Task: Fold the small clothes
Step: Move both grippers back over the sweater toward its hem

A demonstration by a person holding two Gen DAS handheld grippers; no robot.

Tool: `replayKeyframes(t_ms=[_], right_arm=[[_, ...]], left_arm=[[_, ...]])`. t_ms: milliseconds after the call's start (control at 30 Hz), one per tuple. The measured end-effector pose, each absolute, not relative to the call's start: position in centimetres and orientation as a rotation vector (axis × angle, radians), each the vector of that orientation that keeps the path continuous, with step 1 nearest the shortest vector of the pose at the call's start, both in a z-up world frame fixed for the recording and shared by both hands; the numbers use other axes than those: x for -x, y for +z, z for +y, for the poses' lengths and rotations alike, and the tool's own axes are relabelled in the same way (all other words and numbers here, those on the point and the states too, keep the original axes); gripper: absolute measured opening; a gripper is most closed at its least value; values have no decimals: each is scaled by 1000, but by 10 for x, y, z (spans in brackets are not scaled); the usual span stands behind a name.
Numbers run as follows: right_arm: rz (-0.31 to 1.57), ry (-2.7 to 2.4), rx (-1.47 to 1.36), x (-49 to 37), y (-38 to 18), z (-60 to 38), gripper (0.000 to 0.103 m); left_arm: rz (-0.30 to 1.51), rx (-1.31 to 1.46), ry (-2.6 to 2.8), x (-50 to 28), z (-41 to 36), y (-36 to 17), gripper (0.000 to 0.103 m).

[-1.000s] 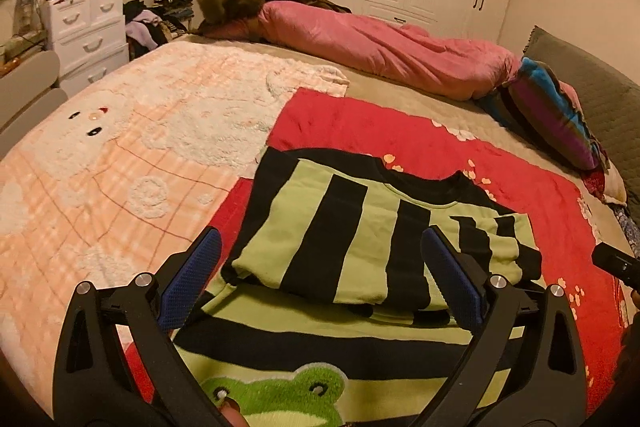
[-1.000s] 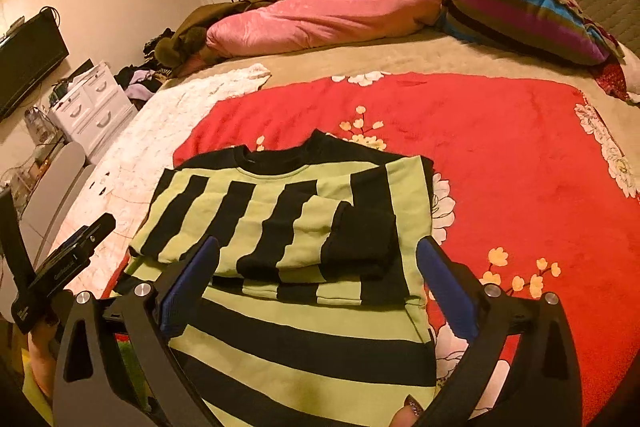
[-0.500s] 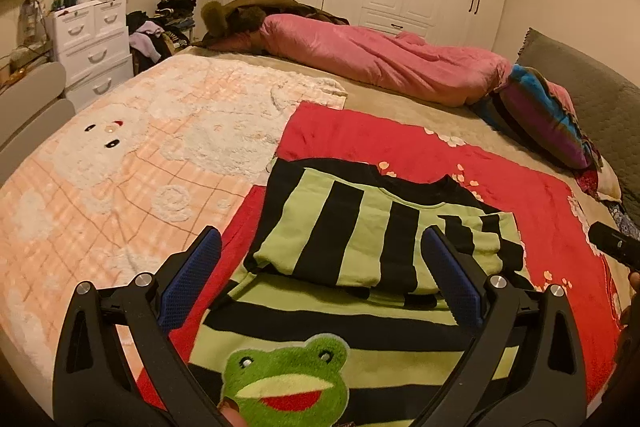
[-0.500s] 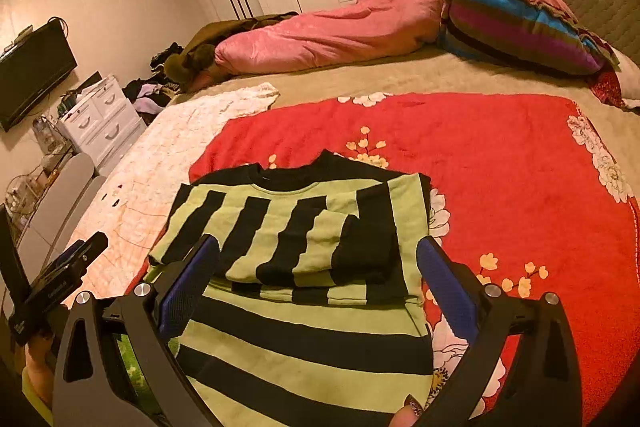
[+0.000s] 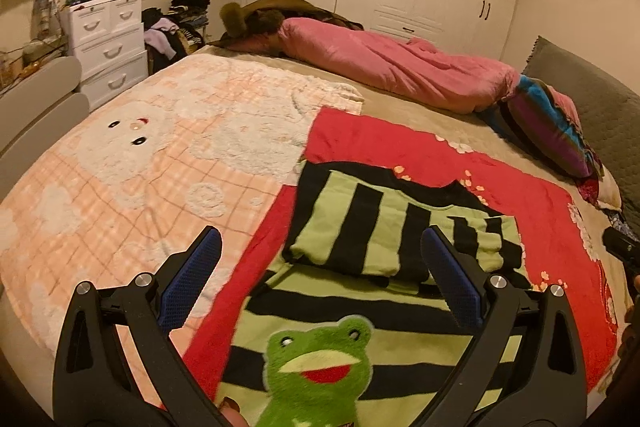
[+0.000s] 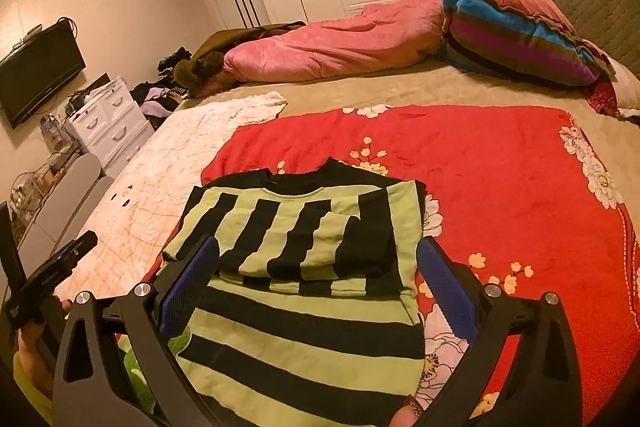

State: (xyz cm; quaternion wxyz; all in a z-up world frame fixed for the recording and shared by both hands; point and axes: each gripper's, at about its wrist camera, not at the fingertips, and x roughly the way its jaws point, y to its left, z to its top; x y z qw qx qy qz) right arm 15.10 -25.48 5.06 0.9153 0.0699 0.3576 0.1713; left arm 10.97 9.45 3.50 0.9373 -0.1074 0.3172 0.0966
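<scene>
On the bed, over the red blanket (image 6: pixel 500 163), I am holding both grippers spread wide and empty above the striped sweater (image 6: pixel 304 239). Its sleeves are lying folded across the chest and its hem is reaching toward me, so I am judging the next step to be lifting the hem up to the collar. To do that well, I am planning to pinch the two hem corners together, level, catching both layers. My left gripper (image 5: pixel 320 275) is hovering over the sweater's left half, with the frog patch (image 5: pixel 320 367) just below it. My right gripper (image 6: pixel 318 277) is hanging over the middle, the folded sleeves lying just beyond its fingertips.
</scene>
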Motion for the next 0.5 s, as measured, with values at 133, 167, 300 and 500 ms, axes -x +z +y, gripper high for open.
replayKeyframes(t_ms=[133,167,300,500], right_arm=[[735,357,-136,-141,54,-259,98],[734,358,-135,-138,54,-260,98],[743,366,-115,-127,54,-262,98],[754,375,-95,-112,51,-263,98]], left_arm=[[668,221,207,-100,104,36,94],[672,224,208,-97,107,36,94],[688,224,227,-85,117,36,94],[699,218,249,-68,128,37,94]])
